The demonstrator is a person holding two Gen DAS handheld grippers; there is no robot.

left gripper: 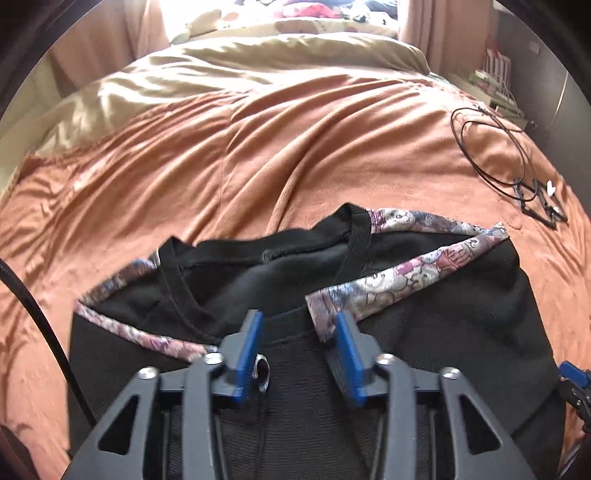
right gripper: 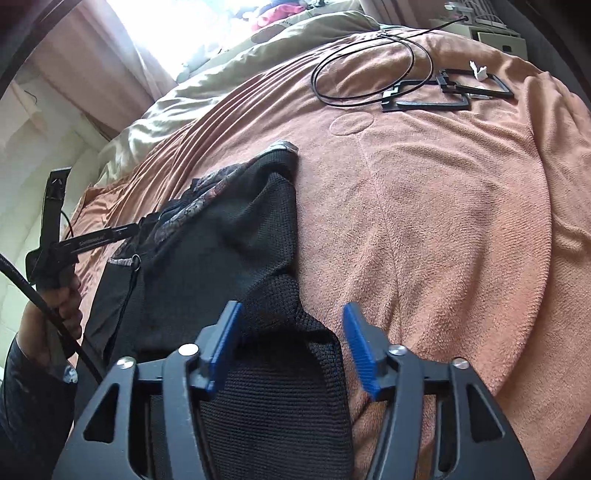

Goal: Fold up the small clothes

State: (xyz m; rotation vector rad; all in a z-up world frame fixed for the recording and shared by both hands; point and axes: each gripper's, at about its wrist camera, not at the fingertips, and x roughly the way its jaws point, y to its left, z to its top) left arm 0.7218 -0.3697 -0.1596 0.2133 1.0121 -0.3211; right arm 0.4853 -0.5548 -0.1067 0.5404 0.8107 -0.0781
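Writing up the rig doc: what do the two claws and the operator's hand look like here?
Both claws, left claw and right claw, match: black angular linkage arms with triangular cutouts, silver round pivot bolts, and blue ribbed pads on the fingers. In the right wrist view the left unit shows a black handle with small white lettering and a thick black cable. The left hand comes out of a dark sleeve.

Light source: daylight pouring through the window [right gripper: 147,33] at the upper left of the right wrist view, top centre of the left
Glare: window blown out white, the beige duvet [left gripper: 229,74] washed pale
Shadows: soft ripples over the orange blanket [left gripper: 258,147]
Dark zone: black garment [left gripper: 461,314] swallows detail
Blur: slight smear on the left view's lower edge
Distortion: heavy fisheye bulge, black corners
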